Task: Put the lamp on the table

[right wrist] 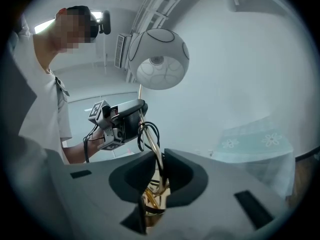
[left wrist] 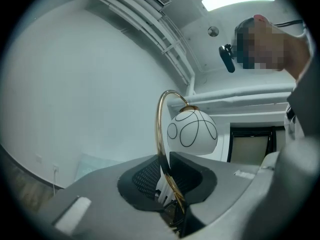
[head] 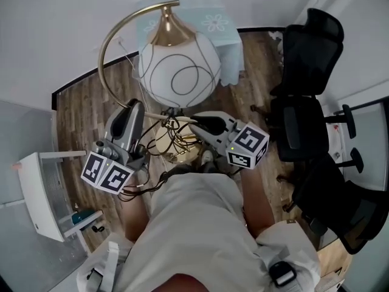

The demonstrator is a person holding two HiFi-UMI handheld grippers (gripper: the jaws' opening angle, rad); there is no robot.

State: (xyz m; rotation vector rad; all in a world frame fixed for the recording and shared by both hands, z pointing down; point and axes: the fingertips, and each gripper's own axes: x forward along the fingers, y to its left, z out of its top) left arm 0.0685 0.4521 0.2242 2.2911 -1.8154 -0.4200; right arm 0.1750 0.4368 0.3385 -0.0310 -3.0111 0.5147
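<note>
1. Holds the lamp (head: 179, 72) with both grippers, close in front of the cloth-covered counter (head: 226, 44) and not set on it.
2. Clamps the left gripper (head: 137, 107) on the curved gold stem (left wrist: 160, 129), pads pressed against either side.
3. Clamps the right gripper (head: 196, 124) on the same stem further down, near the gold base (head: 175, 149) and loops of black cord (head: 159, 140).
4. Hangs the white globe shade (right wrist: 159, 59) from the arch, above both grippers.
5. Has black office chairs (head: 310, 102) to the right, on the wood floor (head: 79, 111).
</note>
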